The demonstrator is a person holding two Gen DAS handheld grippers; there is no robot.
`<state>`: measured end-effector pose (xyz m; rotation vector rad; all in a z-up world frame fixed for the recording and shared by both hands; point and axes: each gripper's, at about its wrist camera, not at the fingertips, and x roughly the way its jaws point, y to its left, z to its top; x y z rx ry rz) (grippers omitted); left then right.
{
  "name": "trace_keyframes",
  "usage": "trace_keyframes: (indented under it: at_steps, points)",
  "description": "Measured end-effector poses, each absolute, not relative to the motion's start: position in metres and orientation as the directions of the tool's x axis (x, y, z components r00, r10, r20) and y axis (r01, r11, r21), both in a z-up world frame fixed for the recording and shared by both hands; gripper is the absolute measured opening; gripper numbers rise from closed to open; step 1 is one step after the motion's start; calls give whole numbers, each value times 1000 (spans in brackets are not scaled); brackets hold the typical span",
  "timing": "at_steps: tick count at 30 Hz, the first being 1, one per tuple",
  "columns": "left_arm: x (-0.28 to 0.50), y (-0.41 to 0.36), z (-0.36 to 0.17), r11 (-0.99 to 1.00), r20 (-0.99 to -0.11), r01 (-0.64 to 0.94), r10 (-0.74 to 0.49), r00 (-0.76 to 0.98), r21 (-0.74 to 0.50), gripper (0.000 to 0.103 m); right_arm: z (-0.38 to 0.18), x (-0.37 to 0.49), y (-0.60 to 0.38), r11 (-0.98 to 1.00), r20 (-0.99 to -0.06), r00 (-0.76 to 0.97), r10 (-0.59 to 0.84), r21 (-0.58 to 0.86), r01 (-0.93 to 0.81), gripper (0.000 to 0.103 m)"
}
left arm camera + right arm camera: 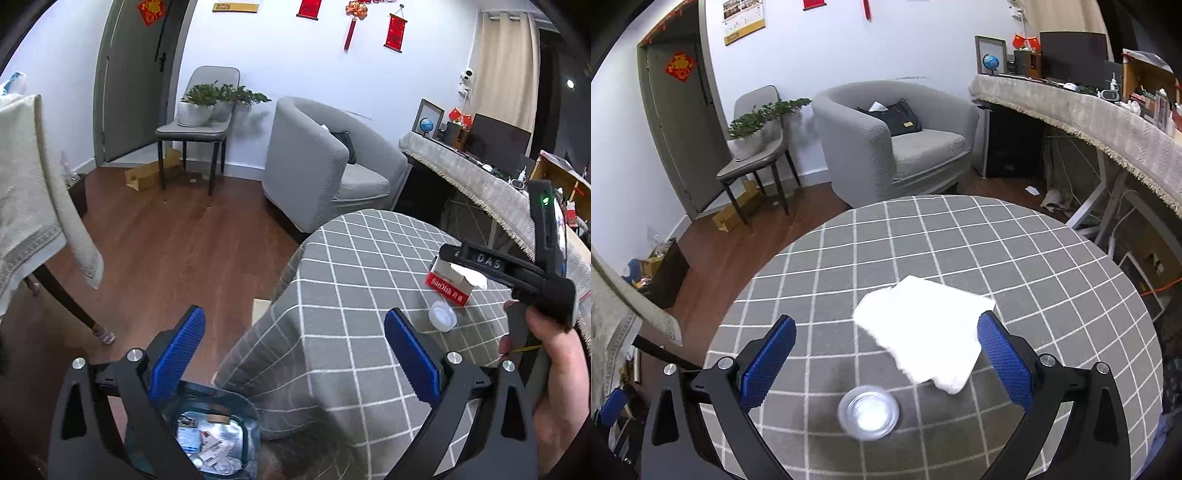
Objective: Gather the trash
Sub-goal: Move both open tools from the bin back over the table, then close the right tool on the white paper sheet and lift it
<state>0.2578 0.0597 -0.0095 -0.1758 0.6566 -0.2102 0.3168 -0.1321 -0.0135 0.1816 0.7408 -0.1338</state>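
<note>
While the left gripper (pixel 293 354) hangs spread and empty beside the table (pixel 351 258), its view alone shows the bin (pixel 218 439) below, part full of paper scraps, and a red-and-white box (pixel 452 282) under the right gripper, held by a hand (pixel 546 343). From the right view, the right gripper (pixel 886 360) is spread over a clear lid (pixel 868 411) and a white tissue (pixel 927 328), both lying on the checked cloth; the box is unseen there.

lid (pixel 868 411) before tissue (pixel 925 332), on table (pixel 1034 266)
</note>
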Motion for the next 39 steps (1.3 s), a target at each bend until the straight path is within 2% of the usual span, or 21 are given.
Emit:
trace_keyframes:
  at_steps: [10,12,17,20,27,39]
  points:
    - [275,26,-15,951,-589,227,-309,747,-210,98,-28,339,-154,966,-707,703,-71,127,225,99]
    - [276,20,-18,951,-594,240,-308,743,-193,98,-29,341,-161,964,-711,701,-58,142,224,94]
    - [281,9,-24,945,-608,258,-327,724,-202,98,-27,343,-170,969,-705,707,-43,144,202,88]
    - [283,4,-25,941,-610,269,-337,717,-204,98,-25,342,-170,975,-697,716,-18,147,168,75]
    - [286,-13,-24,934,-606,289,-357,711,-211,97,-18,337,-175,978,-680,731,54,184,98,62]
    - [294,-48,-25,923,-613,326,-381,692,-206,93,-8,327,-200,959,-639,753,154,280,41,52]
